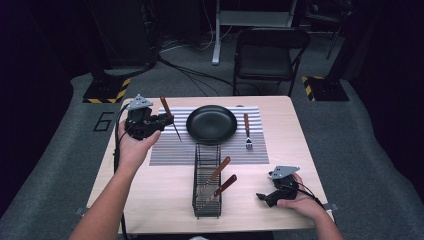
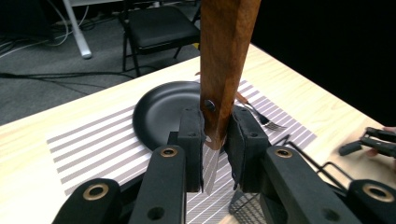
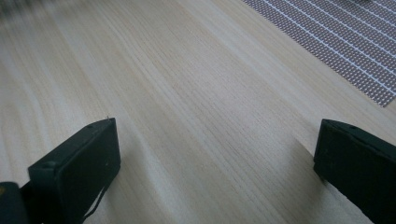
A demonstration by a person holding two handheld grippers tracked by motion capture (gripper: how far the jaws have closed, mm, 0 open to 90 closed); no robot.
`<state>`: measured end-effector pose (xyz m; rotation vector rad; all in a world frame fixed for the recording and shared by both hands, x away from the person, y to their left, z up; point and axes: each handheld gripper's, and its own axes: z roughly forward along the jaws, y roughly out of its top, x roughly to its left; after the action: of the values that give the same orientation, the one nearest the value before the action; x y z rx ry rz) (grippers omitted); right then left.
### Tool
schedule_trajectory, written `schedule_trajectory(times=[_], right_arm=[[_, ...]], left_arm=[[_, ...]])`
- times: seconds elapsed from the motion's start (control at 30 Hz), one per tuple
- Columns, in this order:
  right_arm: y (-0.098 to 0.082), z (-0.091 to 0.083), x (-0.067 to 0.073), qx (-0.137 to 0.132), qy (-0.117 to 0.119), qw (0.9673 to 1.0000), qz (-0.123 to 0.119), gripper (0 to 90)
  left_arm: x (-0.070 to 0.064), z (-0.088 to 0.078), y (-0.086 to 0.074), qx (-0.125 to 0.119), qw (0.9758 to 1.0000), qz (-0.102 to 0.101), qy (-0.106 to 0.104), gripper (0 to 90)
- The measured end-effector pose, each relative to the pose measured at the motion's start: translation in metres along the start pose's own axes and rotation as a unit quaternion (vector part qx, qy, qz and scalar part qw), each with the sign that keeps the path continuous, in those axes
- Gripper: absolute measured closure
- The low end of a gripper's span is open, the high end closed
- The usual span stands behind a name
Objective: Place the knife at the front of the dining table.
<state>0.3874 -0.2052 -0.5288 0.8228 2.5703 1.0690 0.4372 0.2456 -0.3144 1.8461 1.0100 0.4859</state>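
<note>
One black plate (image 1: 211, 124) and one fork (image 1: 247, 132) lie on the striped mat (image 1: 170, 150), and two wooden-handled utensils (image 1: 220, 177) stand in the wire basket (image 1: 206, 200). The left tool (image 1: 167, 120), raised over the mat's left end, is clamped on a wooden-handled knife (image 1: 169, 116); the right tool (image 1: 262, 196) rests on the worktop (image 1: 150, 200) with its jaws apart.

A pale wooden table (image 1: 150, 200) bears a striped placemat (image 1: 172, 152) and a wire basket (image 1: 206, 185).

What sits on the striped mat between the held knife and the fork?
The round black plate, seen in the high view, between the wooden-handled knife and wooden-handled fork.
</note>
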Motion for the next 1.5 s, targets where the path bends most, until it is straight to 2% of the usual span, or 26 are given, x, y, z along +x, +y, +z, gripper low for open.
schedule_trajectory(times=[0.13,0.3,0.37,0.63,0.9,1.5], right_arm=[[0.0,0.0,0.0,0.0,0.0,1.0,0.0,0.0],[0.0,0.0,0.0,0.0,0.0,1.0,-0.001,0.0],[0.0,0.0,0.0,0.0,0.0,1.0,0.0,0.0],[0.0,0.0,0.0,0.0,0.0,1.0,0.0,0.0],[0.0,0.0,0.0,0.0,0.0,1.0,0.0,0.0],[0.0,0.0,0.0,0.0,0.0,1.0,0.0,0.0]], left_arm=[[0.009,0.006,-0.01,0.002,0.9998,-0.014,0.014,76.5],[0.016,0.011,-0.019,0.001,0.9995,-0.021,0.023,76.5],[0.019,0.014,-0.025,0.001,0.9992,-0.022,0.034,76.5],[0.029,0.023,-0.04,0.004,0.9982,-0.037,0.047,76.5],[0.038,0.032,-0.057,0.026,0.9965,-0.041,0.068,76.5],[0.054,0.048,-0.082,0.062,0.9918,-0.061,0.093,76.5]])
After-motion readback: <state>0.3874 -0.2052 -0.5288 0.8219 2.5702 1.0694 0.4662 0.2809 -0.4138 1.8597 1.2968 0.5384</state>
